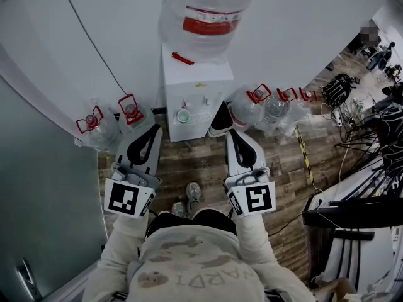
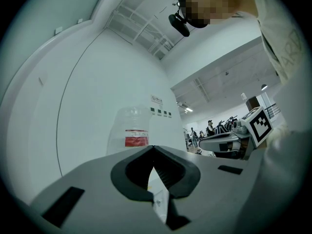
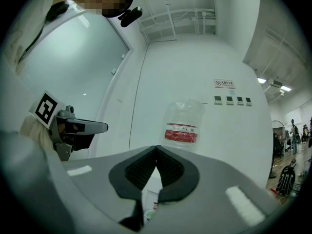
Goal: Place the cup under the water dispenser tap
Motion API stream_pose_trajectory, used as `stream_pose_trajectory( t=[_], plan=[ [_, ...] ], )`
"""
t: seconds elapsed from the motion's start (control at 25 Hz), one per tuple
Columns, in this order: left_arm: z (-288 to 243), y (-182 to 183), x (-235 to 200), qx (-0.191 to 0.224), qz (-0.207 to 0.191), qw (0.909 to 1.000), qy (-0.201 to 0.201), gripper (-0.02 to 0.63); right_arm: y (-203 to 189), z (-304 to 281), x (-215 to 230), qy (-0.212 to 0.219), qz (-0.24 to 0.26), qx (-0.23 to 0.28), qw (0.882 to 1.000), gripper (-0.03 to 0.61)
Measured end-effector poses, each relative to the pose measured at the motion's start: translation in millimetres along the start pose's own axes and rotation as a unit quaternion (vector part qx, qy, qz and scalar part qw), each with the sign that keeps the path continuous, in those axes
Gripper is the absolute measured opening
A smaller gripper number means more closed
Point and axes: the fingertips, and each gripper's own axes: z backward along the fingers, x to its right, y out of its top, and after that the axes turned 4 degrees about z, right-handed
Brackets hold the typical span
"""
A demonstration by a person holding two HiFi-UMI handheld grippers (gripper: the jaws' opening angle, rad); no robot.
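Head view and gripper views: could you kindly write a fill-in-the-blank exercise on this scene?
1. The jaws of the left hand-held gripper and the right hand-held gripper are both ____ (open or shut).
2. The label on the big bottle atop the water dispenser is ____.
3. The cup stands at the dispenser, held by ____ hand-held gripper.
Missing words: shut; red; neither.

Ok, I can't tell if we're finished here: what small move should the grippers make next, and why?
Probably none beyond holding both back: the cup already sits in the water dispenser recess, seemingly below a tap, and the left gripper and right gripper are shut, empty and apart from it.
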Motion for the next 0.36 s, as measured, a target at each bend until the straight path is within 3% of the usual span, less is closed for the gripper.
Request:
stream_pose_trajectory(
  t=[0.36],
  plan=[
    [2.9, 1.8, -0.2, 0.007, 0.005, 1.0000, 0.000, 0.005, 7.2, -0.6, -6.5, 0.003, 0.006, 0.005, 1.000, 0.009]
  ],
)
